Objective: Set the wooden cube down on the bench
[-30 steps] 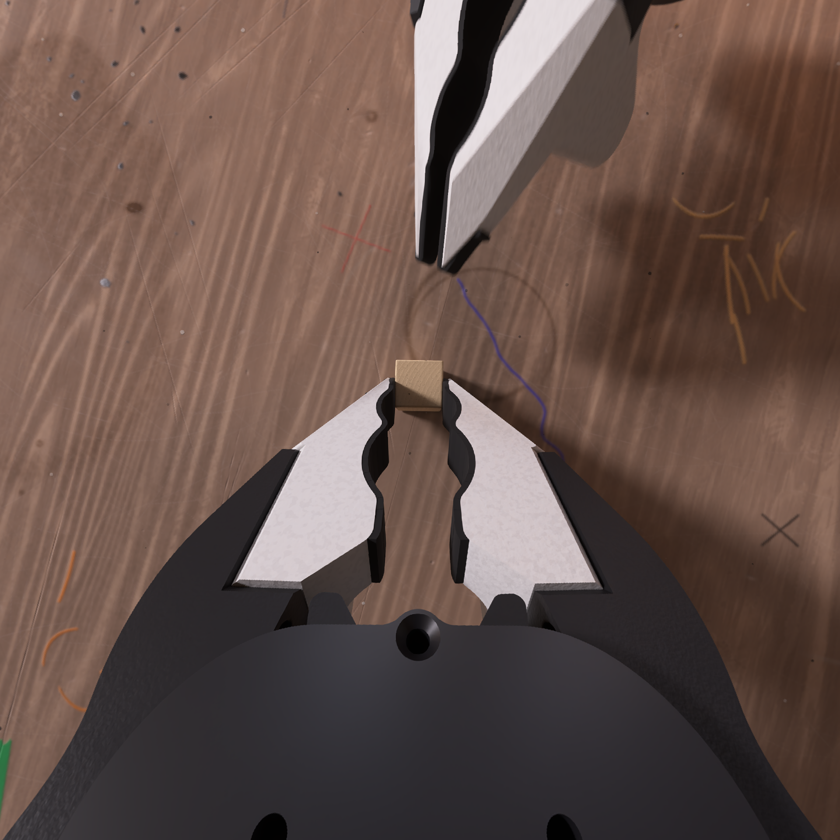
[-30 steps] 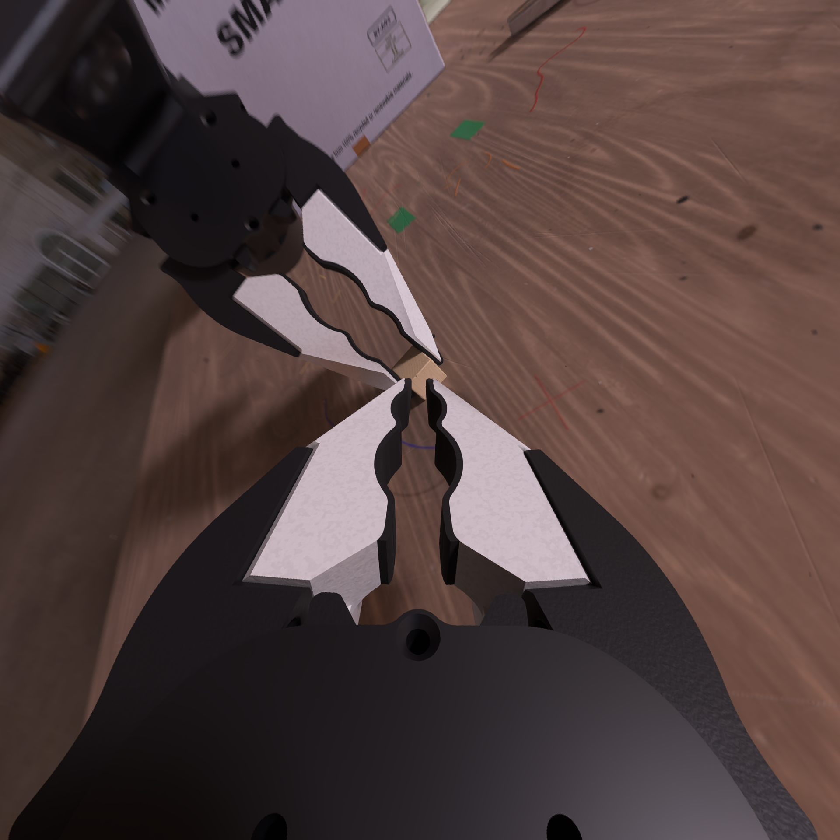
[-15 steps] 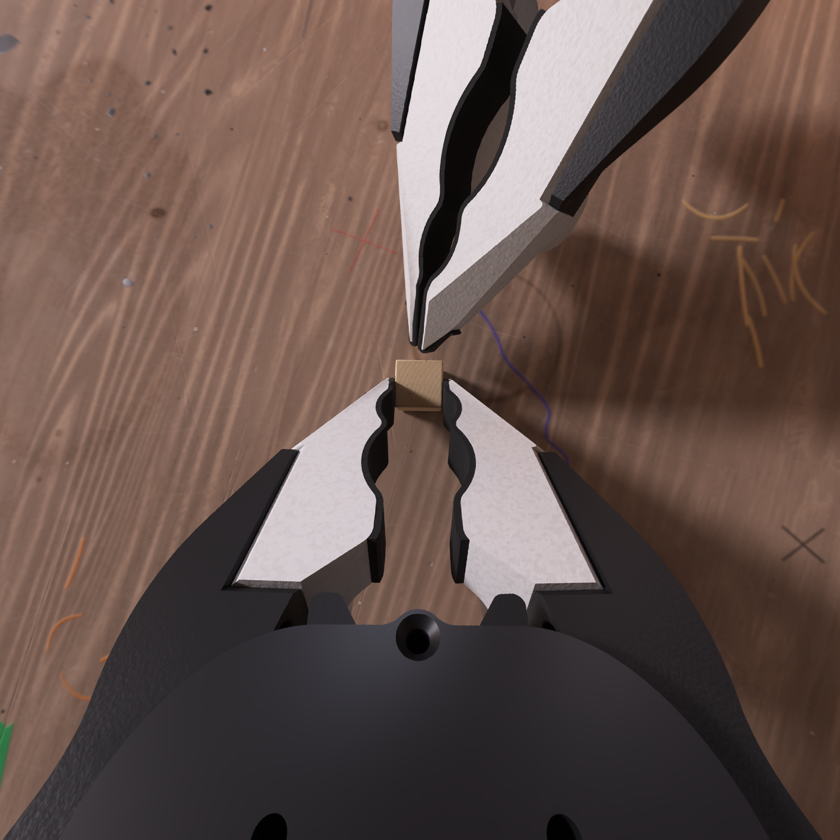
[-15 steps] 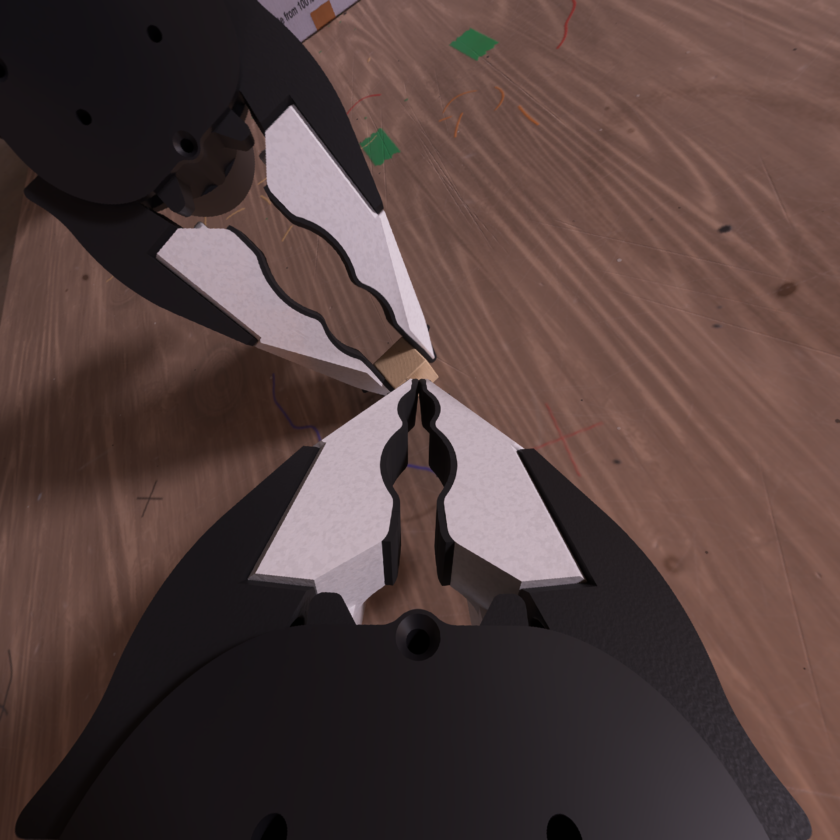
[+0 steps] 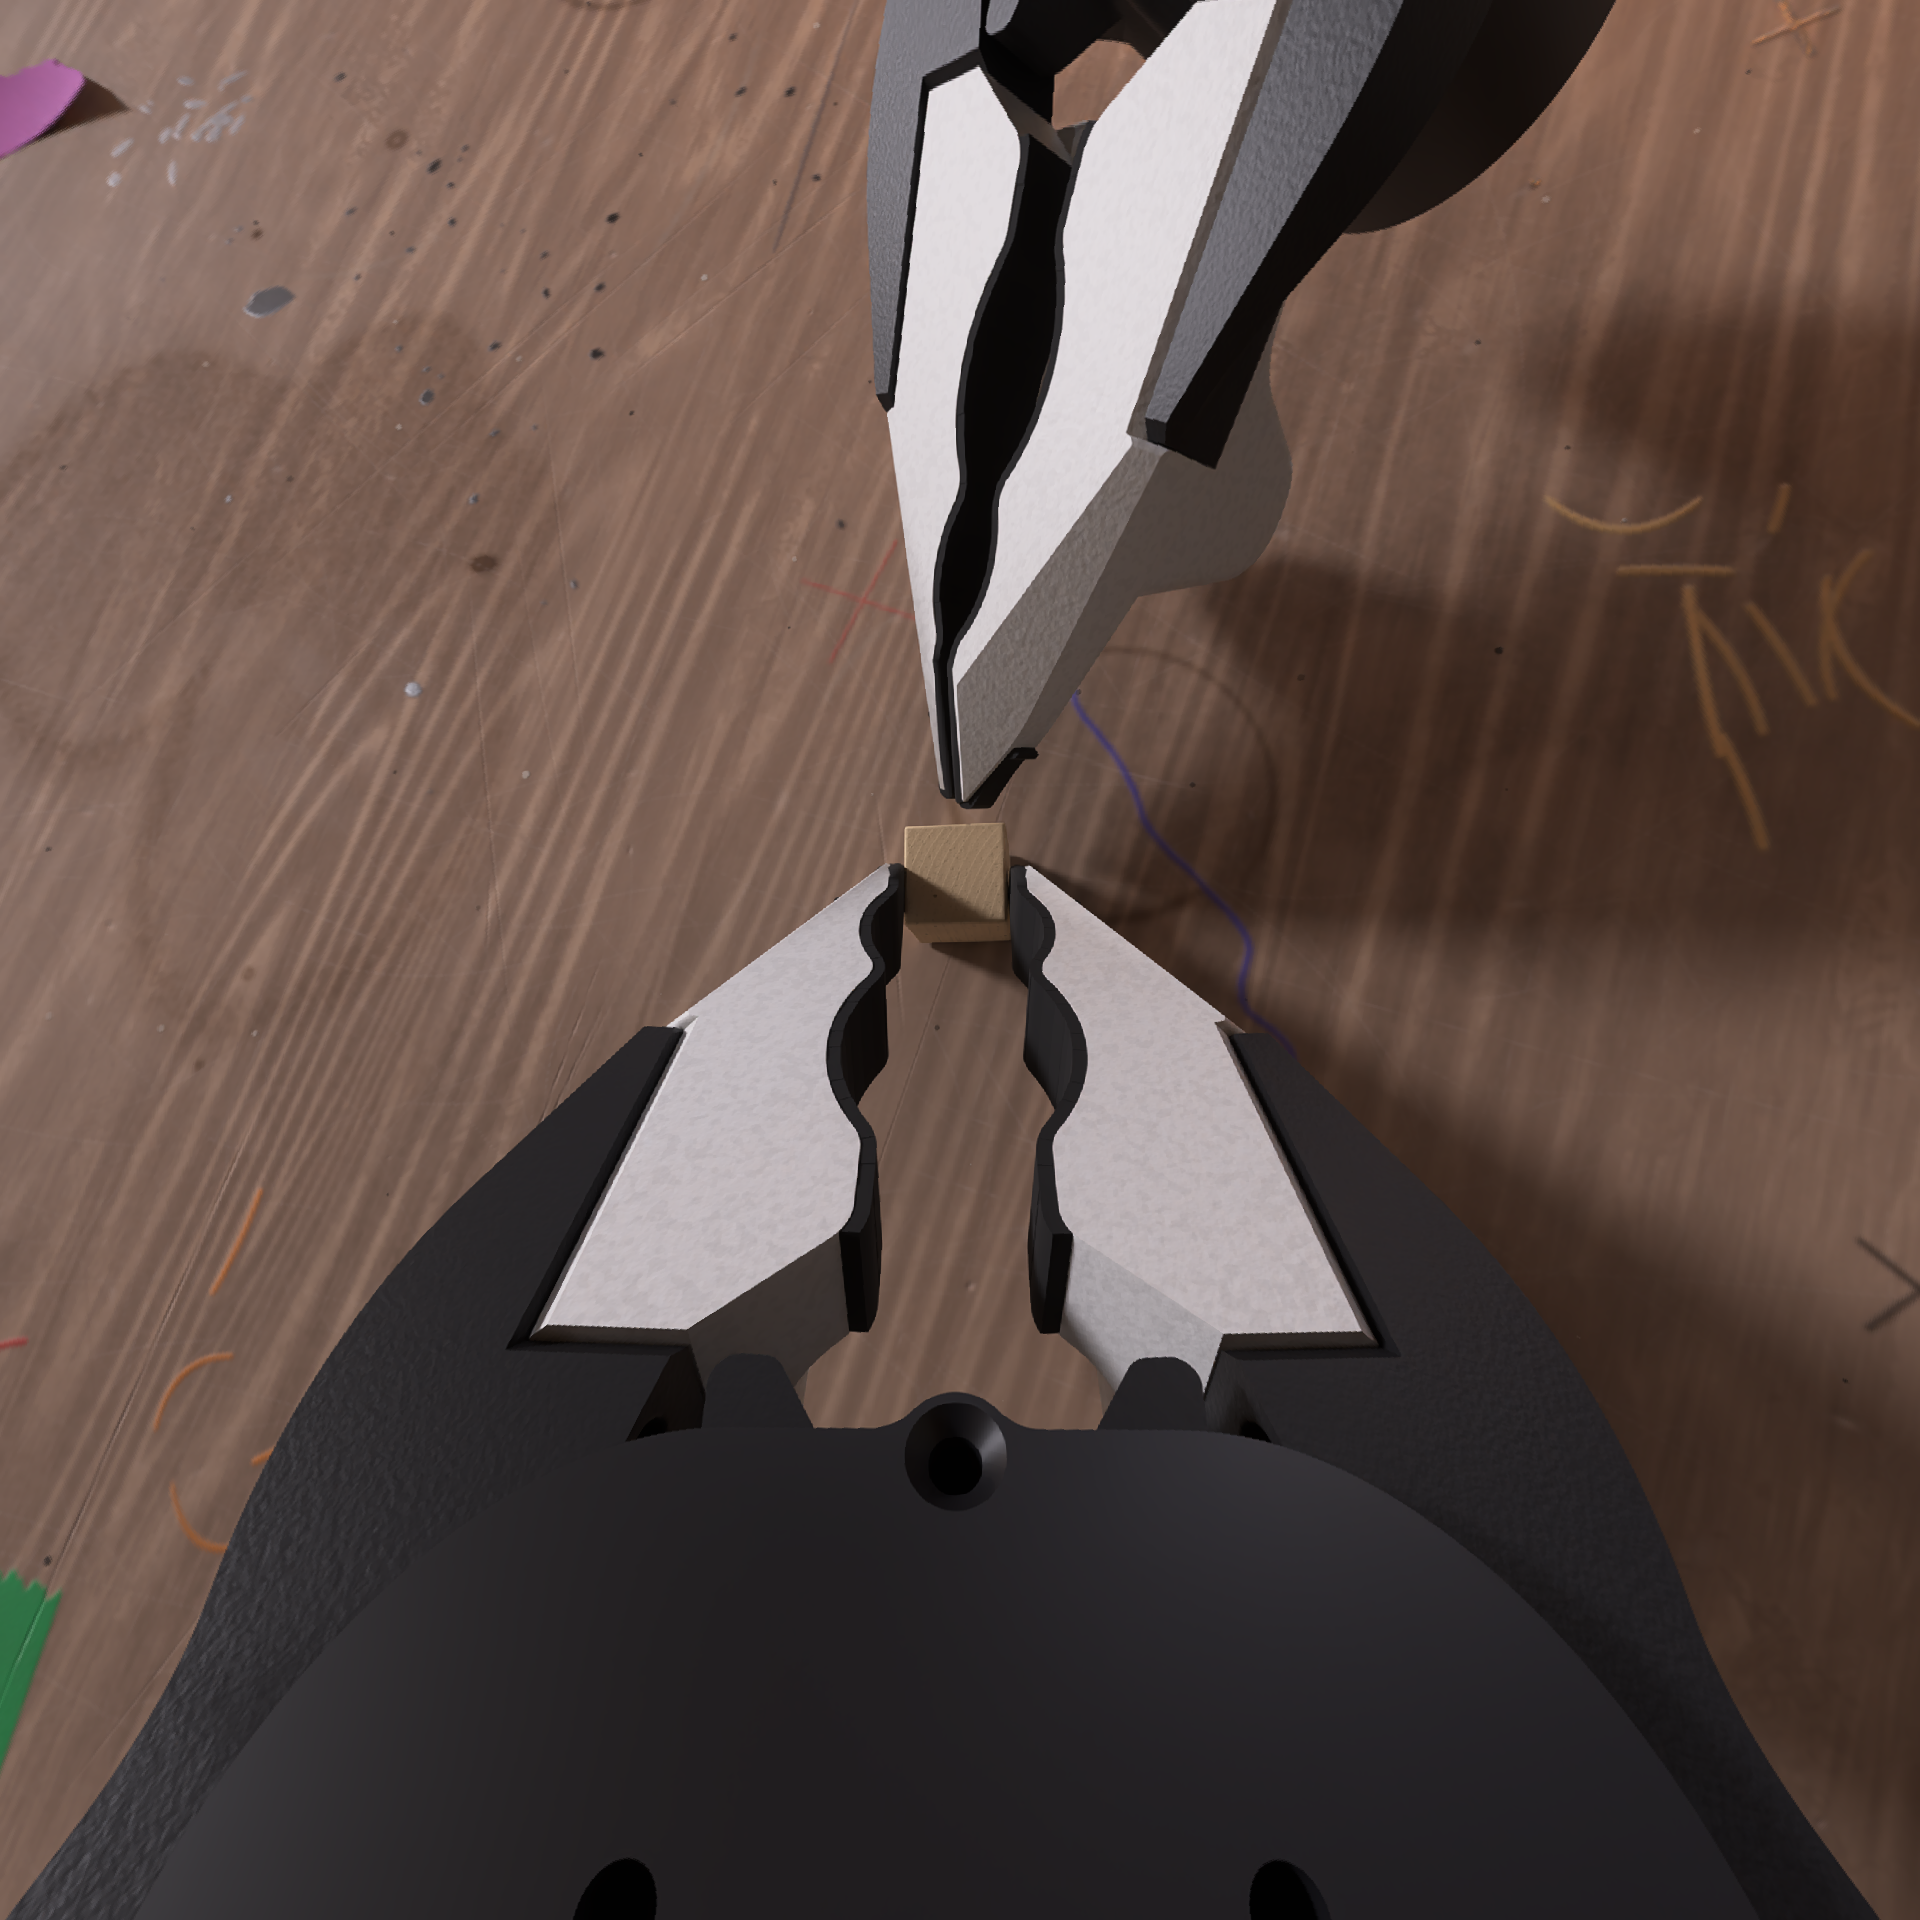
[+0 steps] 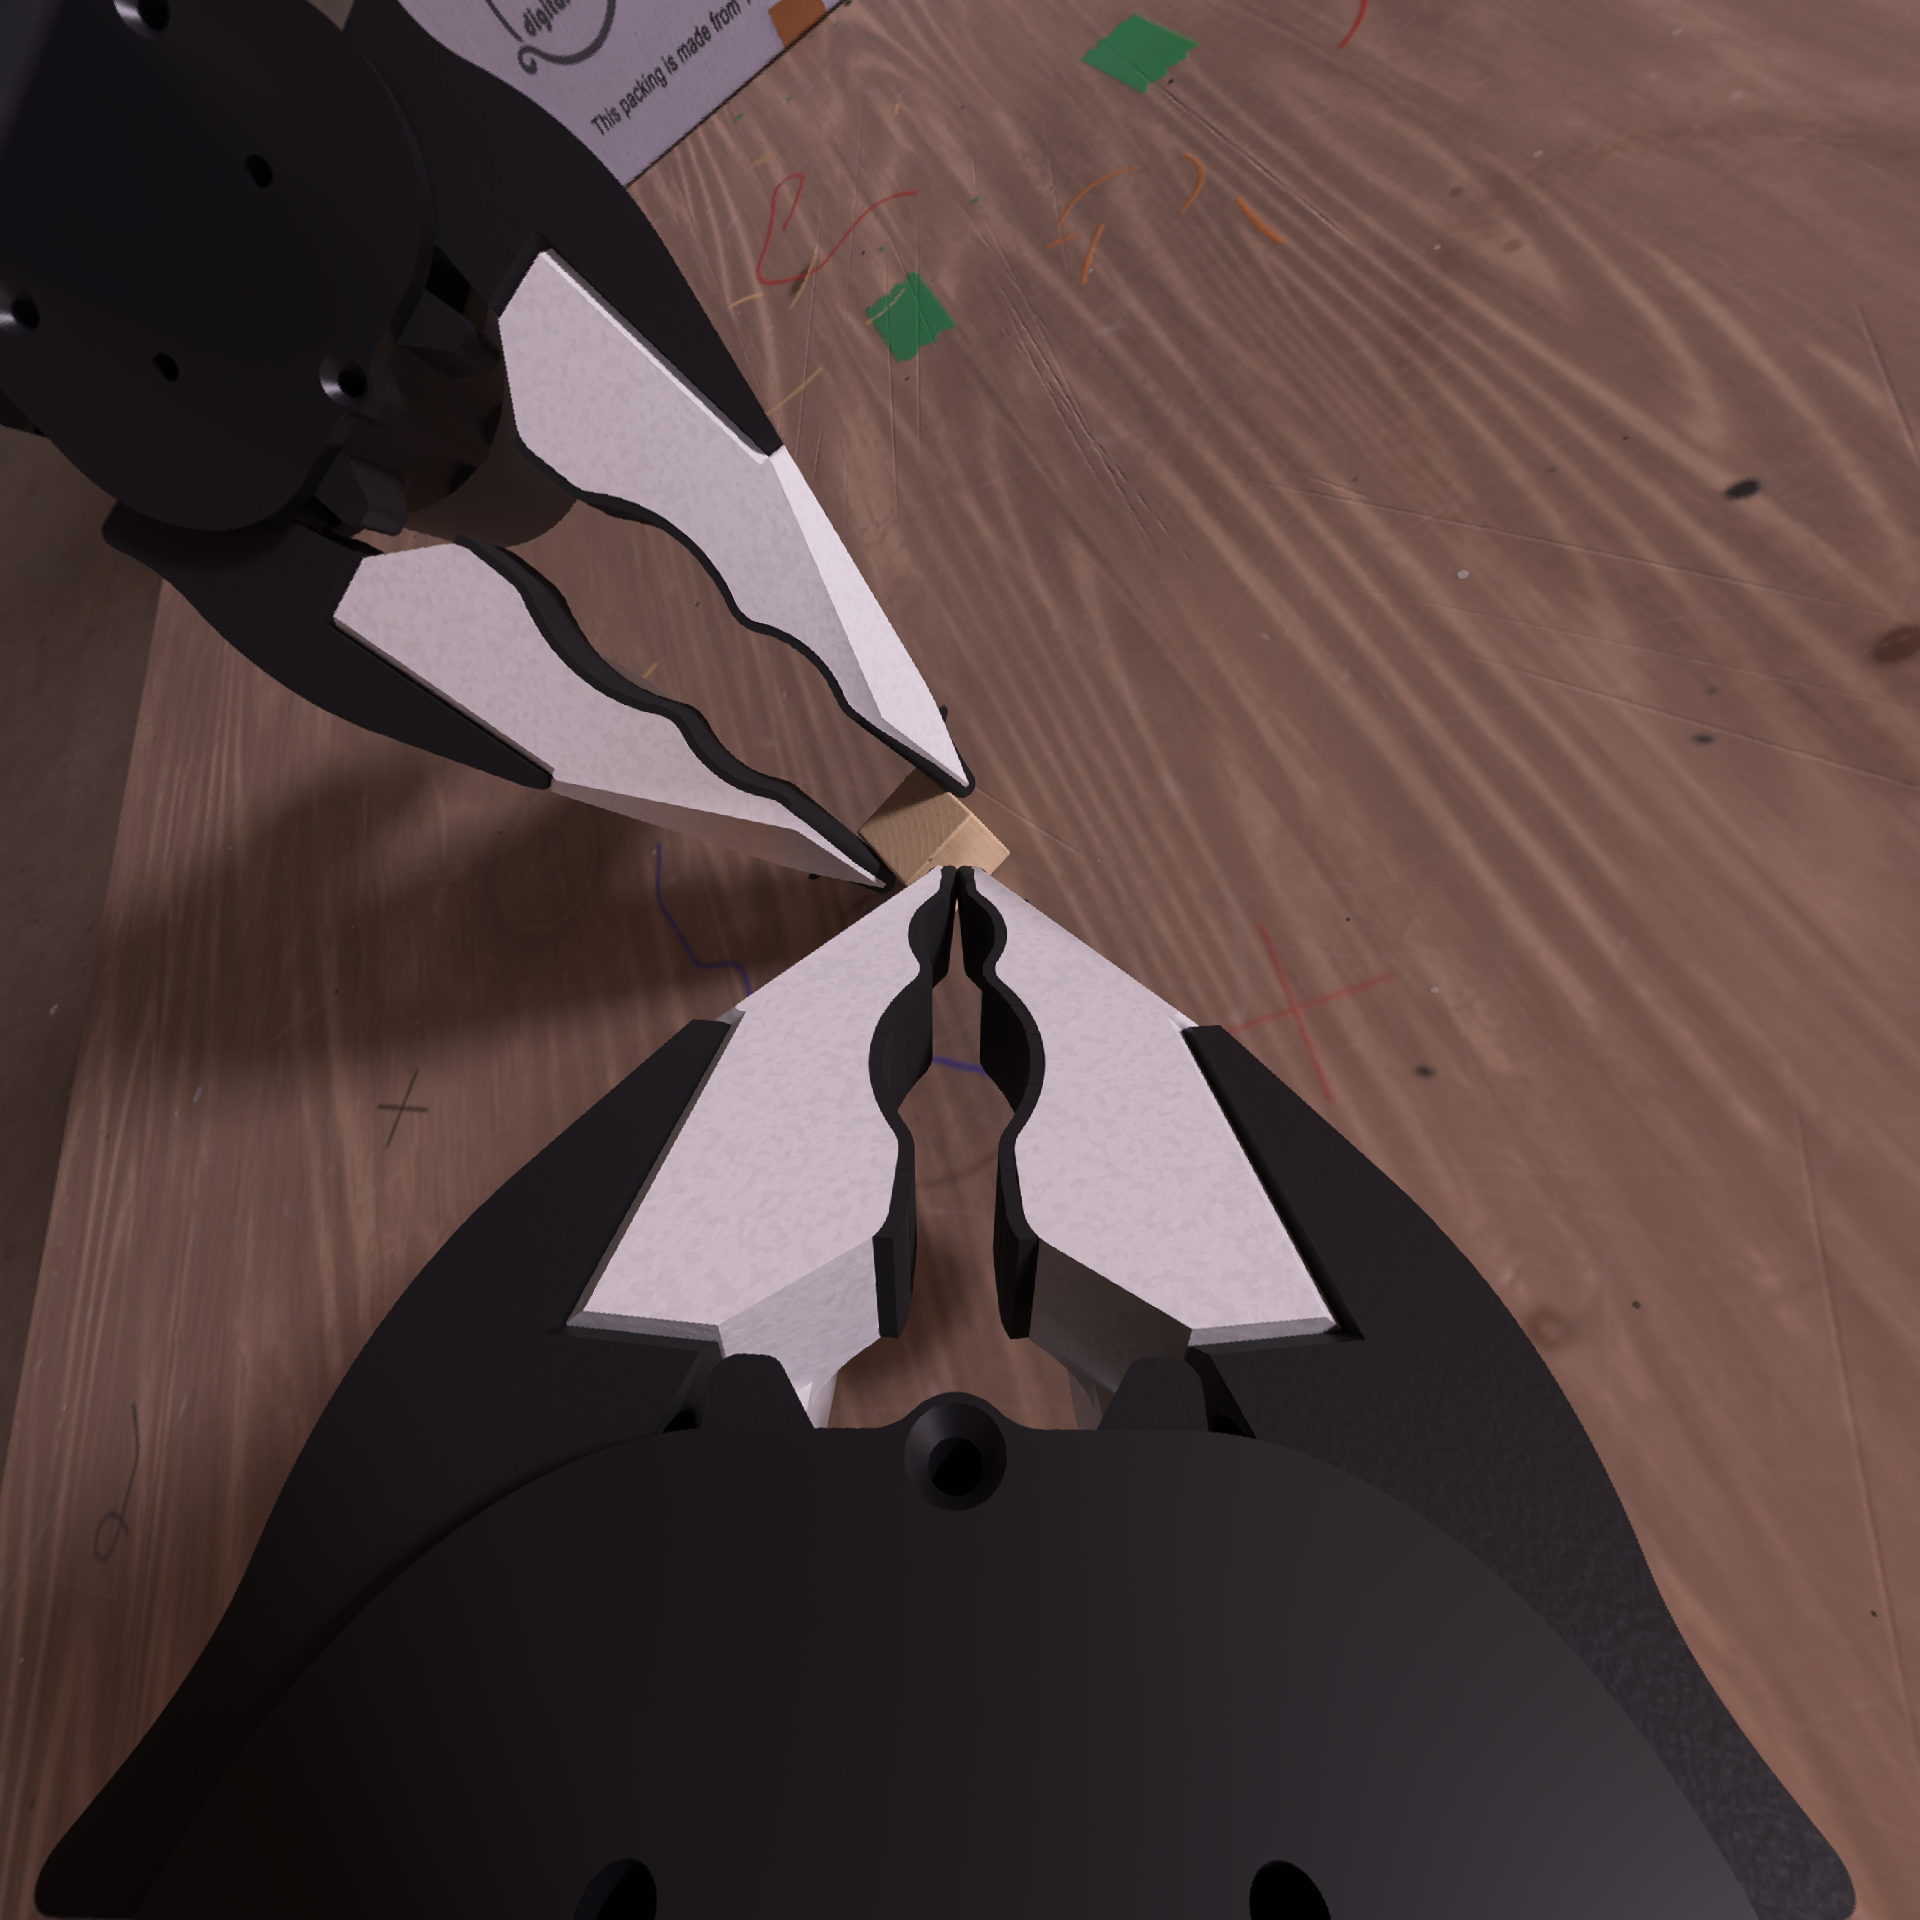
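A small pale wooden cube is pinched between the tips of my left gripper, which is shut on it above the brown wooden bench. My right gripper shows opposite in the left wrist view, shut and empty, its tips just short of the cube's far edge. In the right wrist view the right gripper is shut with its tips right at the cube, and the left gripper comes in from the upper left, holding the cube.
A white cardboard box with printing stands at the far end of the bench. Green tape scraps, a purple scrap, coloured scribbles and a red cross mark the bench top. Shadows fall to the right.
The right gripper has closed fully and drawn back and up a little from the cube. The left gripper keeps its hold on the cube, and both views show more of the bench.
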